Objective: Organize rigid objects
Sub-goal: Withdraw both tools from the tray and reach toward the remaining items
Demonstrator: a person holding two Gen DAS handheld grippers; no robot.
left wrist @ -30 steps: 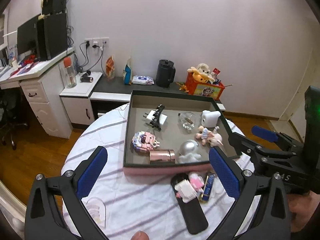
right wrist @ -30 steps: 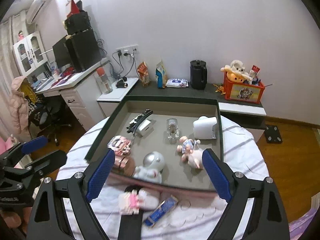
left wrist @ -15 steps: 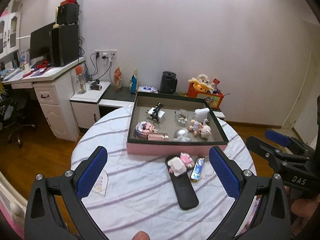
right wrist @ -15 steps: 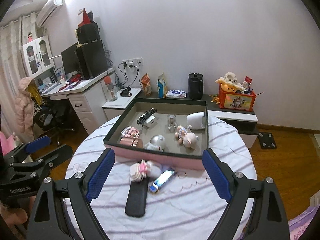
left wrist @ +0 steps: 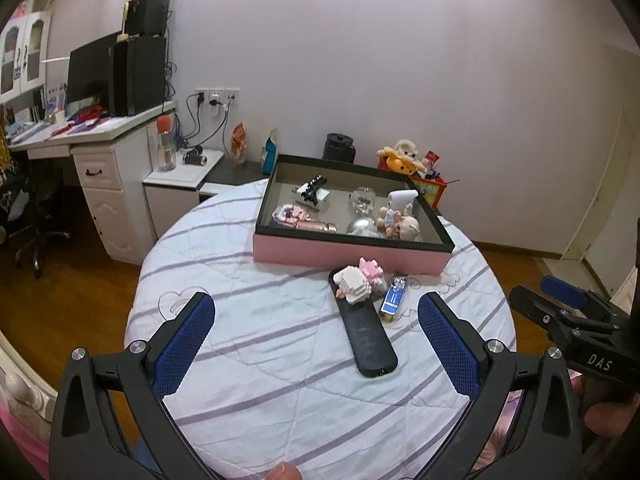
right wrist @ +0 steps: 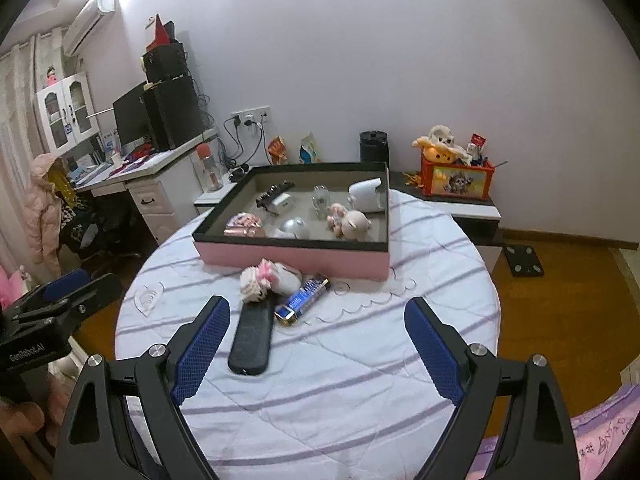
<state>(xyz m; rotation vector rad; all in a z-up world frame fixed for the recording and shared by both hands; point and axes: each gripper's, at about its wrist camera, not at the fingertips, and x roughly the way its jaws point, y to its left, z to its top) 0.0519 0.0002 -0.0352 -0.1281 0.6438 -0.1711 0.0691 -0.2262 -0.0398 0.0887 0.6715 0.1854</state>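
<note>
The pink tray's near wall [left wrist: 348,251] is hiding part of the silver figure [left wrist: 362,226]; the block toy [right wrist: 258,280] is looking blurred.

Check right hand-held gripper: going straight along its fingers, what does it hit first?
Probably the blue lighter, with the black remote just left of that line. The right hand-held gripper is open and holds nothing. The pink box lies behind them. Depth is unclear in this fisheye view.

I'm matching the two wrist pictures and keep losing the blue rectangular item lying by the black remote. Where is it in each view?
Left wrist: the blue item lies right of centre, just right of the black remote.
Right wrist: the blue item lies left of centre, also just right of the remote.
Shared landmark: the pink box directly behind it.
</note>
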